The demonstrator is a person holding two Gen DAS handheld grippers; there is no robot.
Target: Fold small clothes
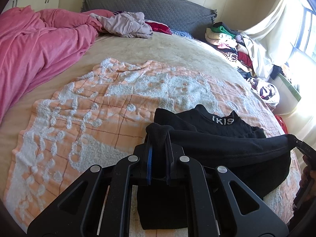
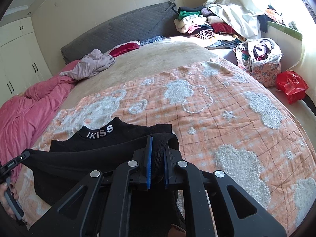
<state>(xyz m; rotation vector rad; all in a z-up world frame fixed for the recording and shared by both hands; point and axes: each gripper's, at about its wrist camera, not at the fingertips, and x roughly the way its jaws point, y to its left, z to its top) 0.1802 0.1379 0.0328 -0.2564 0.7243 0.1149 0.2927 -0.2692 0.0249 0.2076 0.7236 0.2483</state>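
Over the peach blanket [image 2: 197, 106] on the bed, a black garment [image 1: 227, 140] is held stretched between the left gripper [image 1: 159, 138] and right gripper [image 2: 158, 144], both jaws clamped on its edge, its collar resting on the blanket.

Left tongs [image 1: 159, 138] clamped, right tongs [image 2: 158, 145] clamped, both angled downward

A garment [image 1: 227, 144] lies on a blanket [image 1: 88, 114] spread over a bed [image 1: 158, 49], its collar toward the headboard [image 1: 158, 6]. The left gripper [image 1: 159, 138] and right gripper [image 2: 158, 144] each clamp a near corner, the fabric stretched between them. A duvet [image 1: 29, 49] lies bunched along the bed's left; a clothes pile [image 2: 203, 25] sits beyond its right side, a bag [image 2: 260, 59] in front of that.
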